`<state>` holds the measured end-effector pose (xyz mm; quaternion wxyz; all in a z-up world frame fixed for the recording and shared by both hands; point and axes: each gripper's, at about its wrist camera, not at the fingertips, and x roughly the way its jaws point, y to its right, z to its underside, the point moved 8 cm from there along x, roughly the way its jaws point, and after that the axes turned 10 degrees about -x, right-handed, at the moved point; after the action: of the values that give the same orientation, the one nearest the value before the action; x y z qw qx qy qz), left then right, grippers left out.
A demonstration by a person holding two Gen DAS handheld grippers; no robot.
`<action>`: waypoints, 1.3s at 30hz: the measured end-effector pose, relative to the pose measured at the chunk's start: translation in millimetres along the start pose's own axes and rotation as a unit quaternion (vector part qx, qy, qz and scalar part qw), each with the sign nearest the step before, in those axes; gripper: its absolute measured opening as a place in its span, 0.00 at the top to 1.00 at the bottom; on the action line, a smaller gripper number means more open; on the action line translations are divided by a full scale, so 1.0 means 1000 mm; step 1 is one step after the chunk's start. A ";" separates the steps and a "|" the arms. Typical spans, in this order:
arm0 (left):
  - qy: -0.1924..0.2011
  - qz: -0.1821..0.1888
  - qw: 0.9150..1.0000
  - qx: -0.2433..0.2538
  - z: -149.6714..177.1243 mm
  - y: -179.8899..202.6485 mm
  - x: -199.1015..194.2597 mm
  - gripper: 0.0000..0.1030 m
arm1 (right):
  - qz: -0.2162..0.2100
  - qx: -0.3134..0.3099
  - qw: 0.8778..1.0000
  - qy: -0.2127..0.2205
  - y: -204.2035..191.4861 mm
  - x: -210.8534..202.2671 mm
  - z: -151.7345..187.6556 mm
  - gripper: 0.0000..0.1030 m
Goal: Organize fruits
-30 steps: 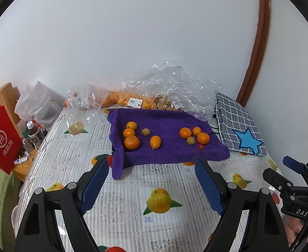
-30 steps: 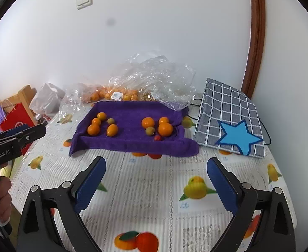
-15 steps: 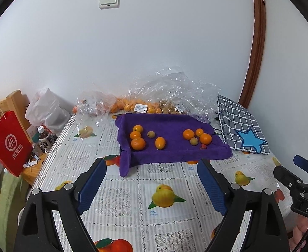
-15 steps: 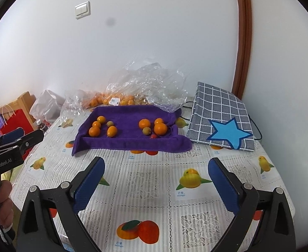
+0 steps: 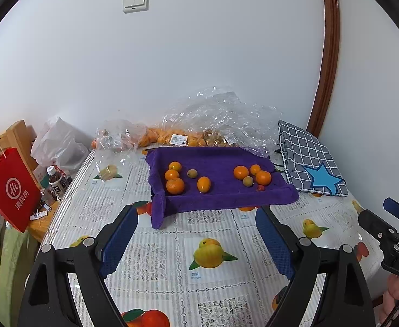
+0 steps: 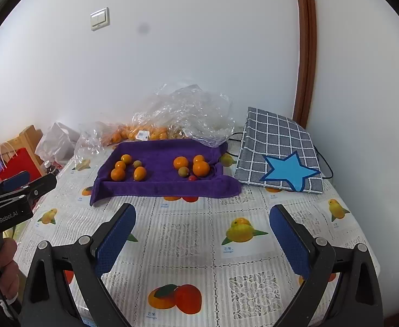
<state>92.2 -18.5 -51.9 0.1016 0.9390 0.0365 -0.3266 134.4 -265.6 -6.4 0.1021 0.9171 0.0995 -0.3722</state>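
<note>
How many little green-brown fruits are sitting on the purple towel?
2. One small round green-brown fruit lies in the left group on the purple towel; the other lies in the right group among the oranges. None seems hidden on the towel.

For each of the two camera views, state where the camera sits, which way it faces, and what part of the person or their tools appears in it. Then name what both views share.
Left wrist view: sits on the left tongs, facing the purple towel; the right tongs show at the right edge.
Right wrist view: sits on the right tongs, facing the same towel from further right; the left tongs and the hand holding them show at left.
Shared: towel, oranges, checked bag, plastic bags.
</note>
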 end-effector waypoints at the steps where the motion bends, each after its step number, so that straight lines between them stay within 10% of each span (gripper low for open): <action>1: -0.001 0.000 1.000 0.000 0.001 0.000 0.001 0.15 | 0.001 -0.001 1.000 0.000 0.000 0.000 0.000 0.05; 39: -0.005 0.004 1.000 -0.001 0.004 0.001 0.002 0.14 | 0.003 0.003 1.000 0.000 0.006 0.001 0.004 0.05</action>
<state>91.5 -20.5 -56.0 0.1044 0.9374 0.0328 -0.3306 133.5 -272.3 -9.3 0.1002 0.9177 0.0958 -0.3723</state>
